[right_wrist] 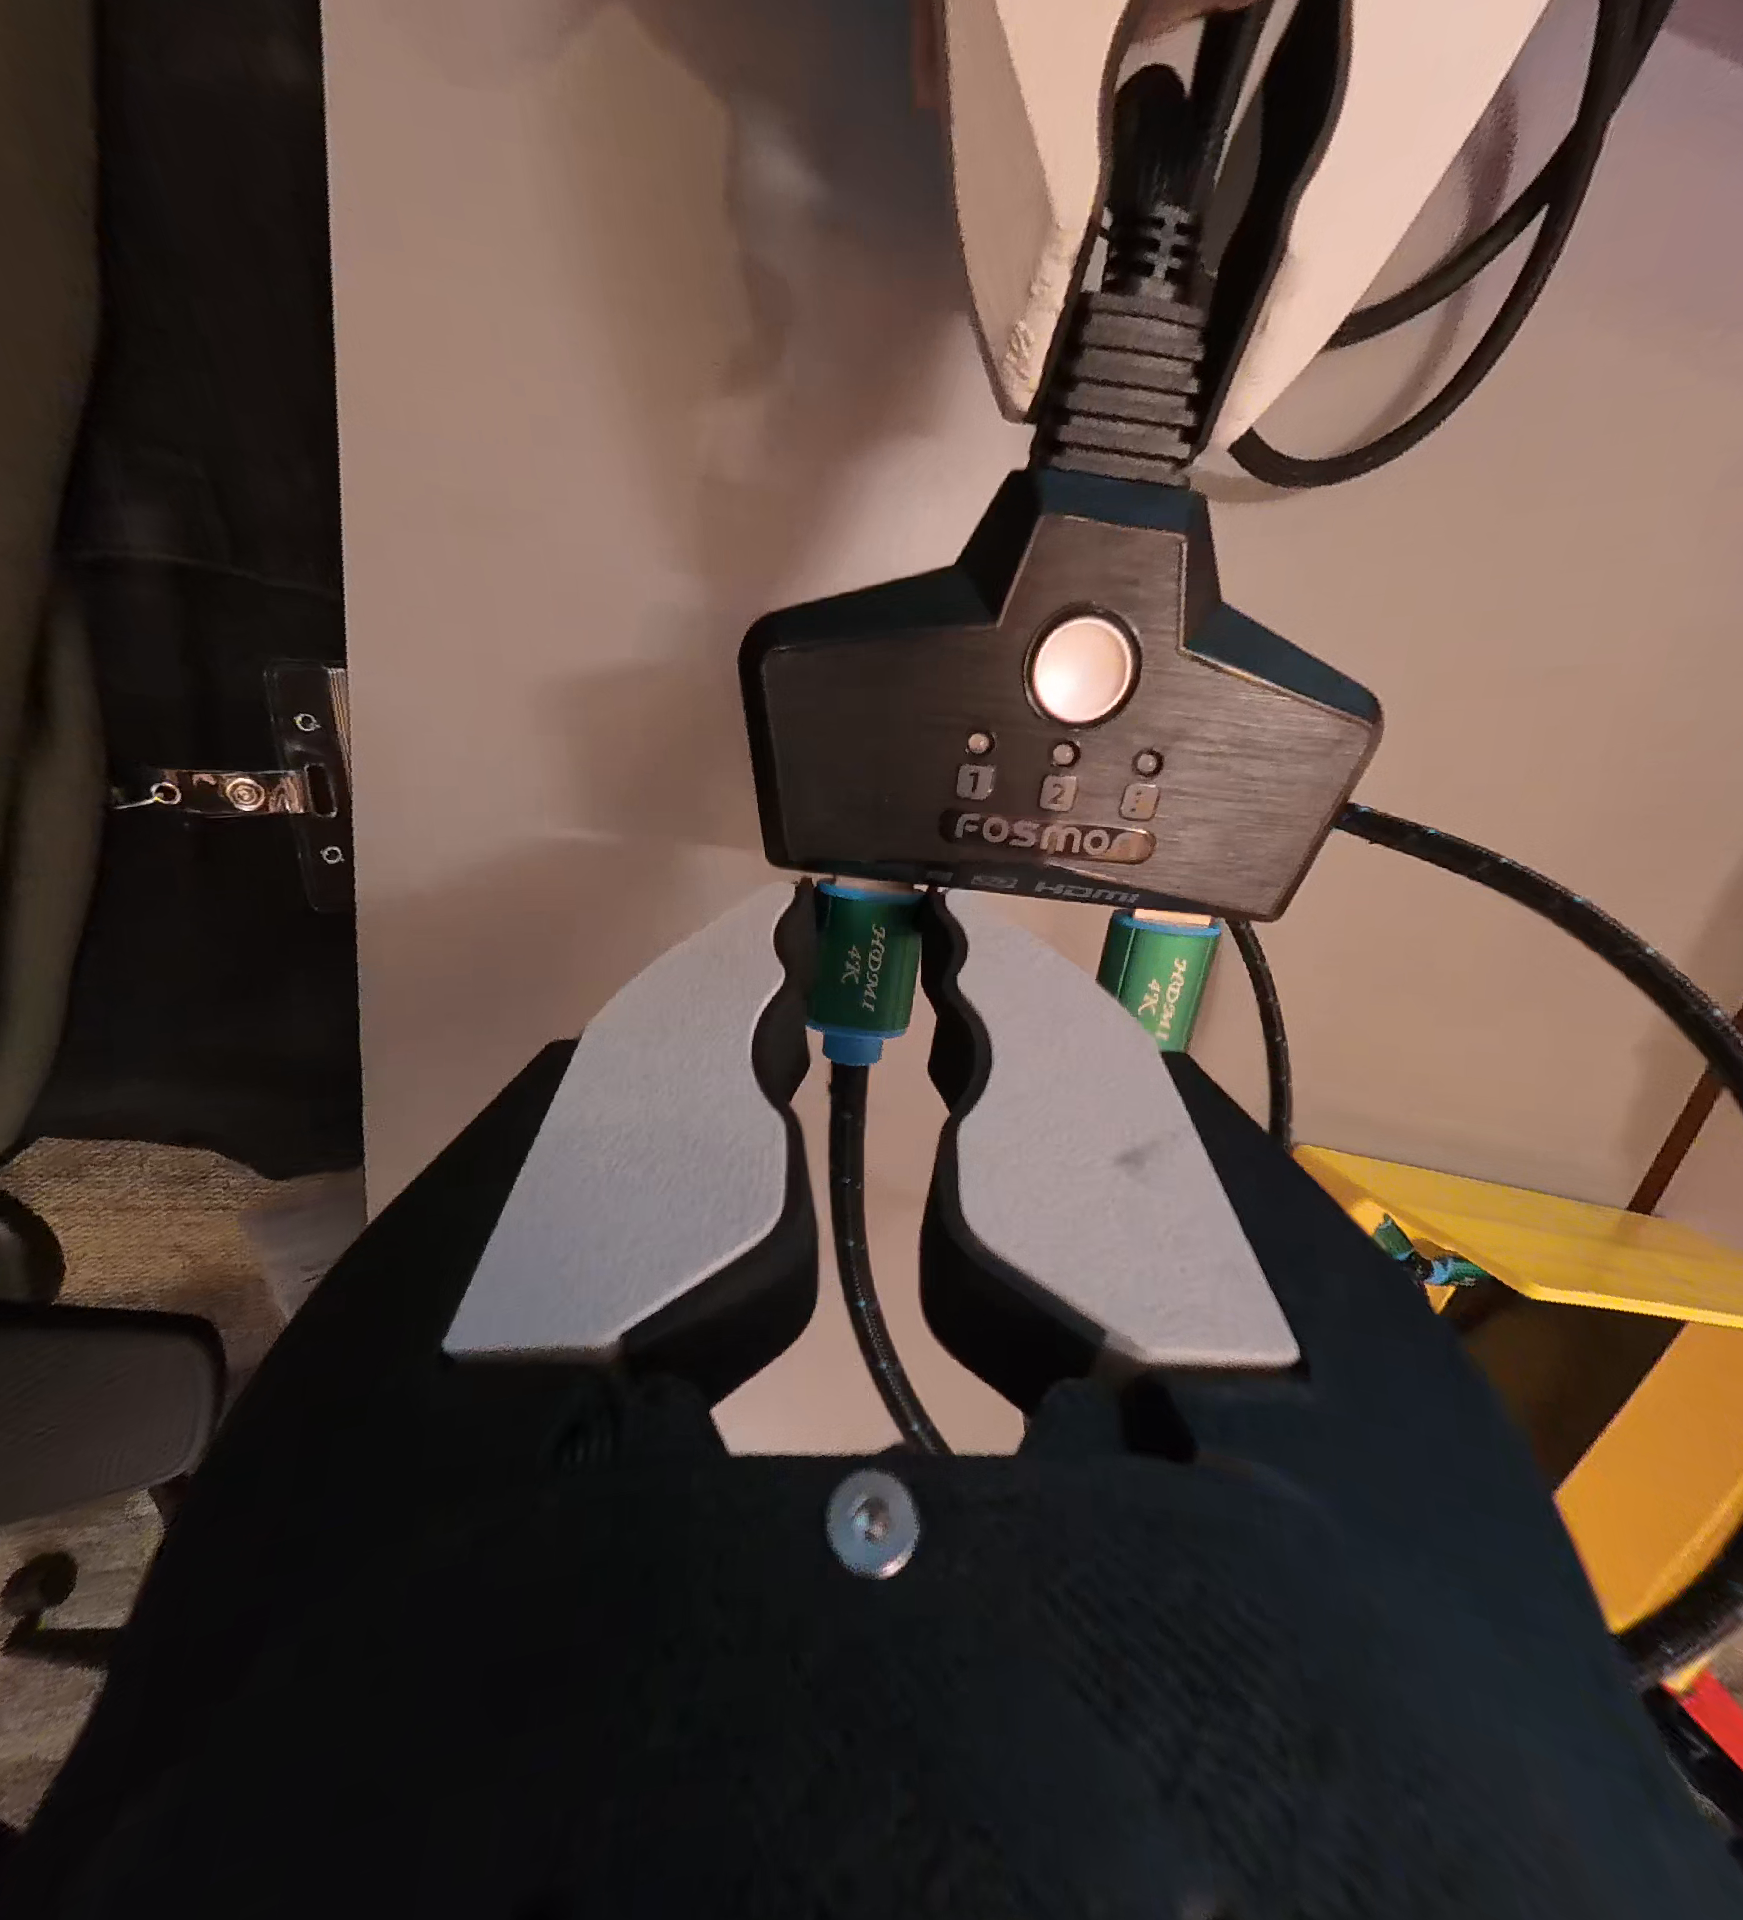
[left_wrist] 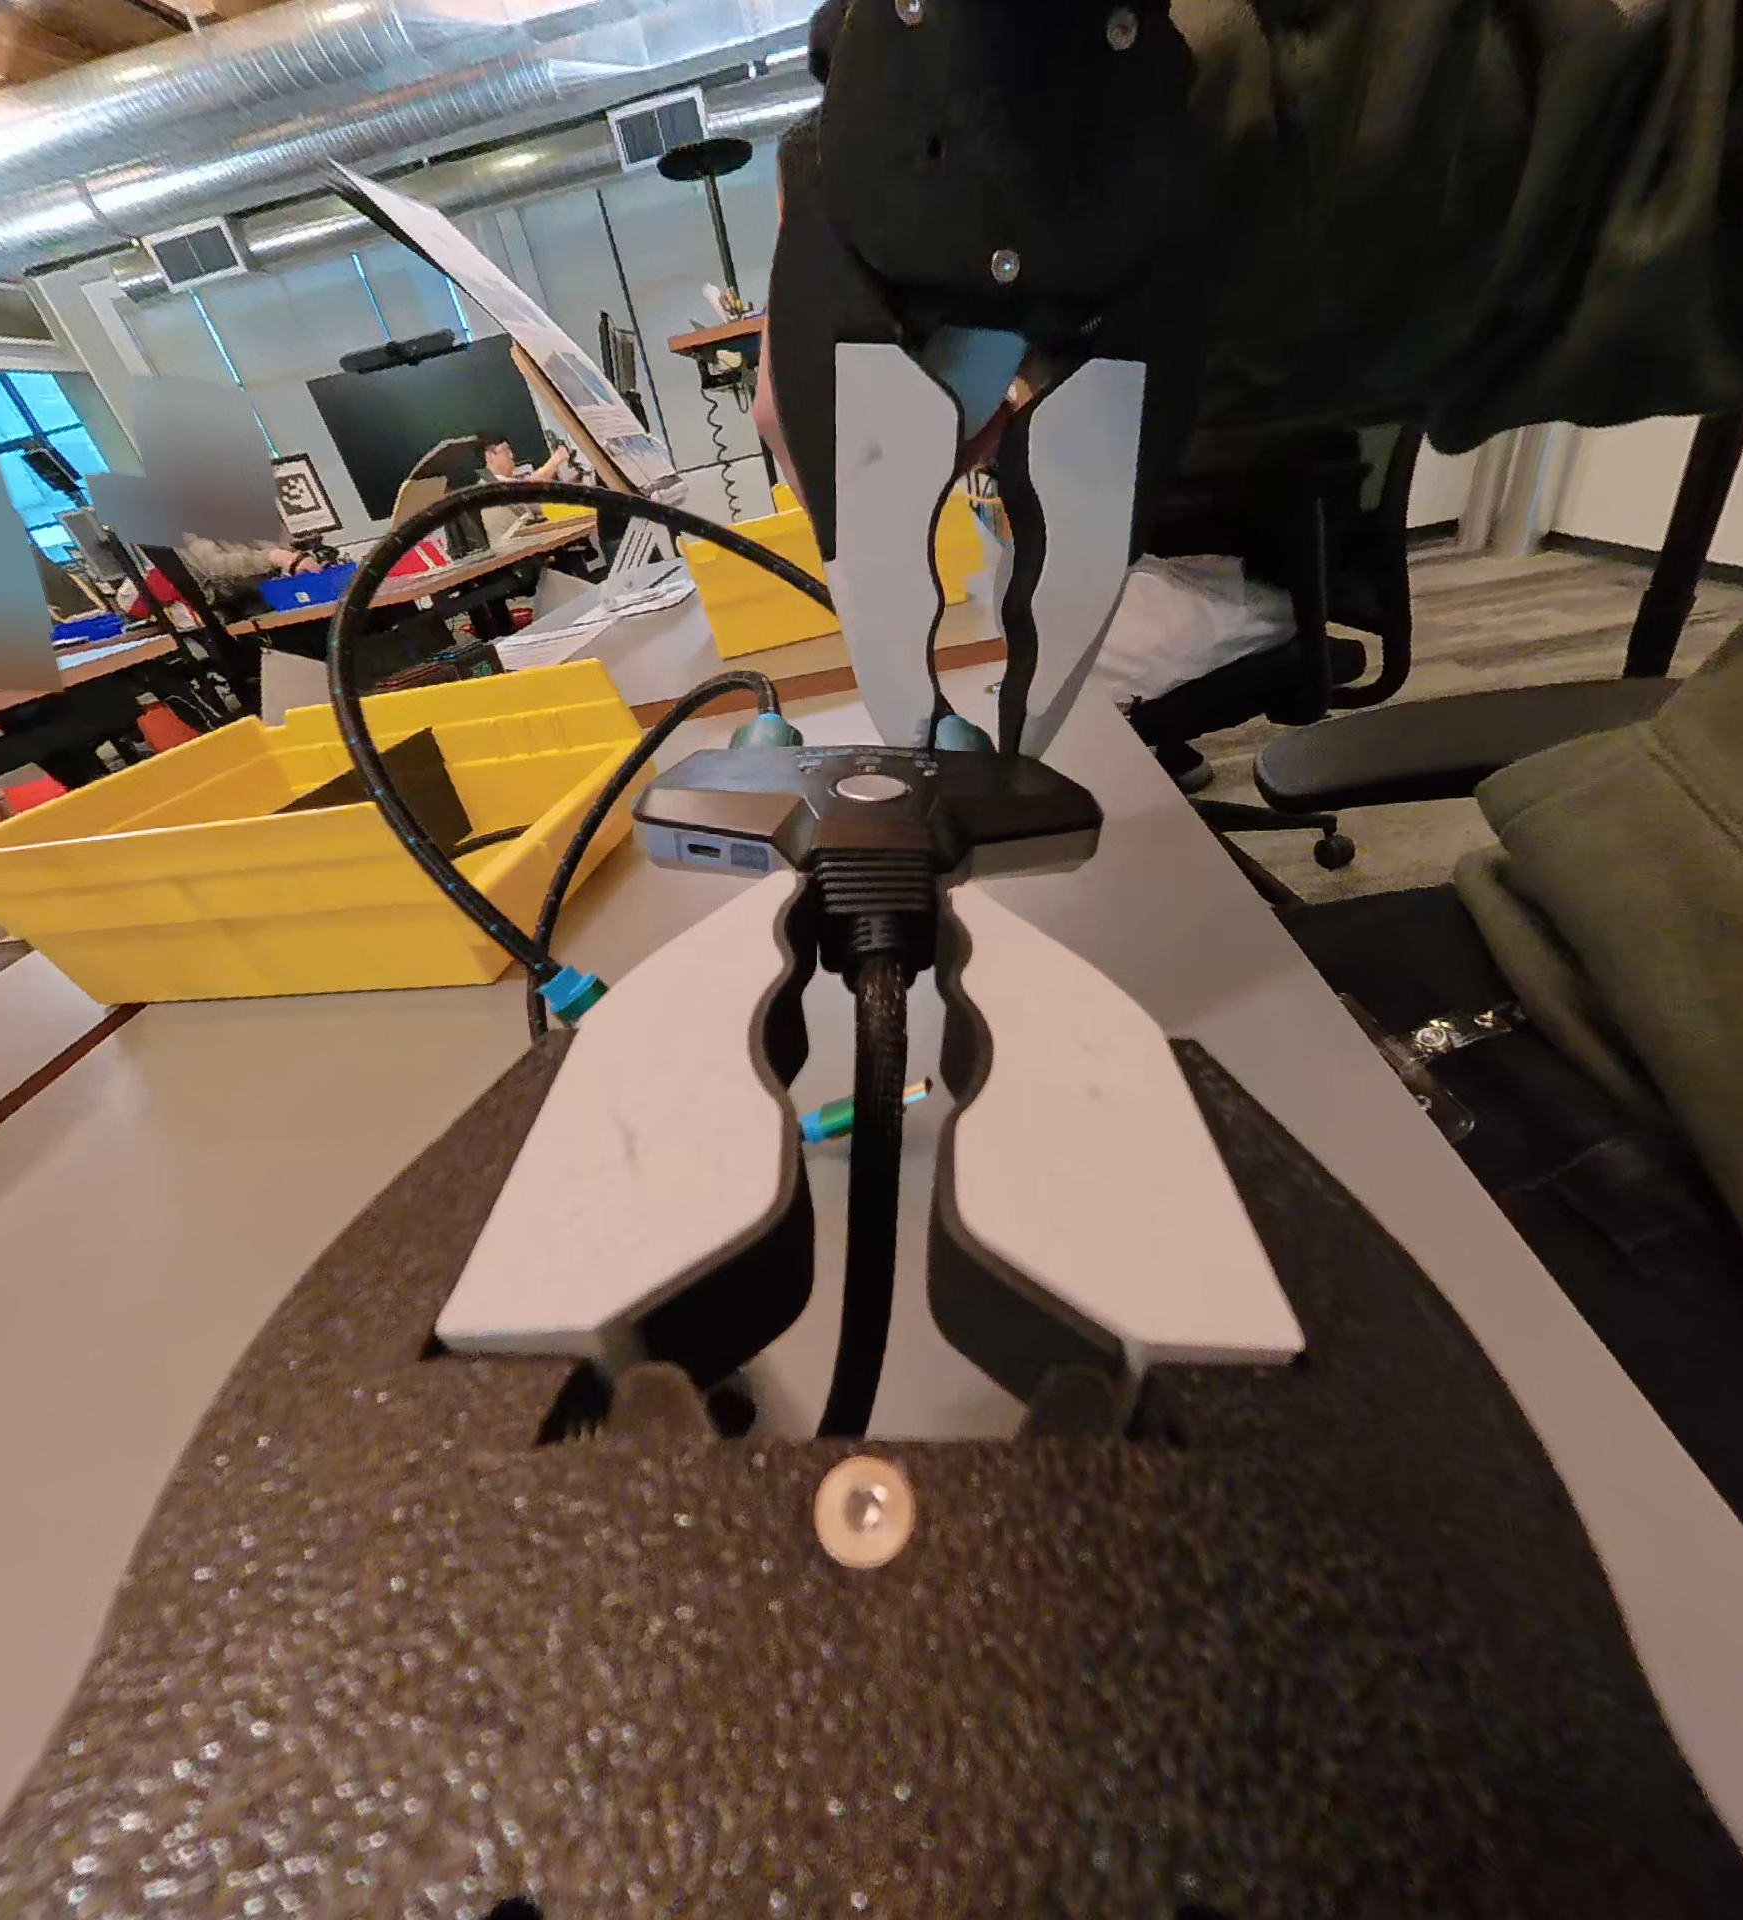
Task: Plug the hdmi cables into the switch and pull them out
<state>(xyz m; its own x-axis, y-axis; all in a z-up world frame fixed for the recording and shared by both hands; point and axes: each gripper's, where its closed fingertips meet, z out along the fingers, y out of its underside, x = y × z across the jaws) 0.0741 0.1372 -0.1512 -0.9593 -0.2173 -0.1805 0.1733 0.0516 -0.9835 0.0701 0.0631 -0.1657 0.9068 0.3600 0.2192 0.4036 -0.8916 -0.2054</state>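
Note:
The black HDMI switch [left_wrist: 867, 805] lies on the grey table [left_wrist: 223, 1143], silver button up; it also shows in the right wrist view [right_wrist: 1054, 748]. My left gripper [left_wrist: 872, 904] is shut on the ribbed collar [left_wrist: 872, 883] of the switch's own black cable. My right gripper [right_wrist: 862, 914] is shut on a green HDMI plug [right_wrist: 862, 966] seated at the switch's left port, a little metal showing. A second green plug [right_wrist: 1153, 966] sits in another port. In the left wrist view the right gripper [left_wrist: 971, 727] comes down from above. A loose blue-green plug [left_wrist: 571, 992] lies on the table.
A yellow bin [left_wrist: 223, 862] stands left of the switch, another [left_wrist: 763, 592] behind it. Braided cables [left_wrist: 358, 665] loop over the bin. The table edge [left_wrist: 1366, 987] runs along the right, with a person's green jacket [left_wrist: 1677, 935] and an office chair [left_wrist: 1469, 748] beyond.

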